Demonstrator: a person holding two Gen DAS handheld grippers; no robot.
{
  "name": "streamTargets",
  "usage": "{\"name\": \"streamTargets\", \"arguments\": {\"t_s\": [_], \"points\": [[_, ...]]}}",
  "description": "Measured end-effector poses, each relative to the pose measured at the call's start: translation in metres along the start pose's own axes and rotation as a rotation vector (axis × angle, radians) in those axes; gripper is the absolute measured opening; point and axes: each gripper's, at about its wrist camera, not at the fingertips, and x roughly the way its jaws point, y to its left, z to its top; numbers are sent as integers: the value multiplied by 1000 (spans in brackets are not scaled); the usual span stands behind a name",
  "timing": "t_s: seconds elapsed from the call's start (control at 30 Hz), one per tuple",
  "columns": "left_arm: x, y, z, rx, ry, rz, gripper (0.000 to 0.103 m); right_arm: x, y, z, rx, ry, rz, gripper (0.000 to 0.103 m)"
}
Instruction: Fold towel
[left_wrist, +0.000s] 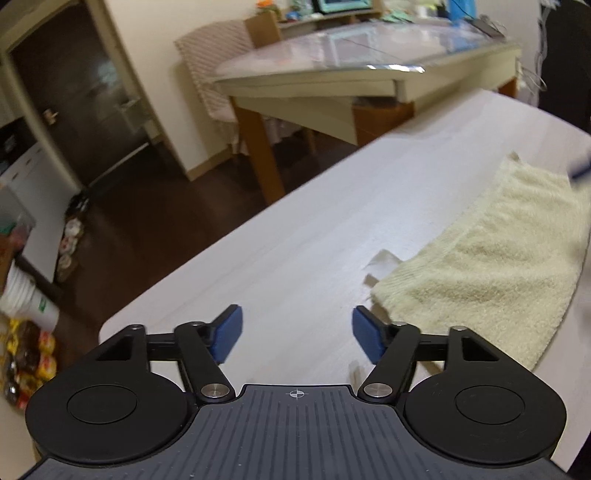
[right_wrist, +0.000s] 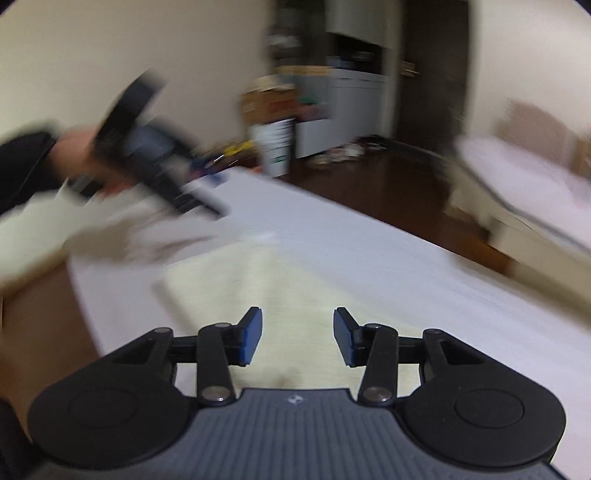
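A pale yellow towel (left_wrist: 491, 254) lies folded flat on the white table (left_wrist: 314, 236), with a white label (left_wrist: 382, 264) sticking out at its near left corner. My left gripper (left_wrist: 297, 334) hovers over bare table just left of the towel, open, nothing between its blue pads. In the blurred right wrist view my right gripper (right_wrist: 297, 336) is open above the towel (right_wrist: 258, 291), with nothing between its pads. The left gripper (right_wrist: 155, 155) appears there at upper left, held by a hand in a dark sleeve. A blue blur (left_wrist: 580, 171) at the towel's far right is the right gripper's tip.
A glass-topped wooden table (left_wrist: 351, 74) and a chair (left_wrist: 218, 66) stand beyond the white table's far edge. Dark floor, boxes and cups (left_wrist: 29, 299) lie to the left. A cabinet (right_wrist: 343, 107) and cartons (right_wrist: 269, 107) stand across the room.
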Motion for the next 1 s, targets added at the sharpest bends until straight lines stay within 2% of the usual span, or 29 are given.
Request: {"name": "streamTargets", "arguments": {"t_s": [0.07,0.17,0.3,0.37,0.57,0.63,0.67,0.7,0.8,1.0], "points": [[-8,2,-6,-9,-11,13,84,19,48,9,-135,6,-6,45],[-21,7,-15,-22,-28,32,85,45,95,17,-278,19,-31,42],[-35,17,-28,-67,-48,24,90,75,130,22,-412,54,-103,39],[-38,19,-34,-73,-54,24,93,91,143,24,-479,77,-153,36],[-46,27,-51,-99,-81,8,93,117,165,24,-596,115,-216,32],[-46,29,-55,-100,-92,-5,93,125,168,25,-621,121,-229,29],[-47,28,-57,-95,-99,-12,93,130,167,25,-631,127,-233,22],[-48,26,-58,-78,-109,-23,93,132,165,24,-628,125,-227,6],[-52,11,-62,24,-147,-67,93,130,154,26,-571,101,-189,6],[-56,-31,-66,281,-236,-153,93,68,90,56,-152,18,83,5]]}}
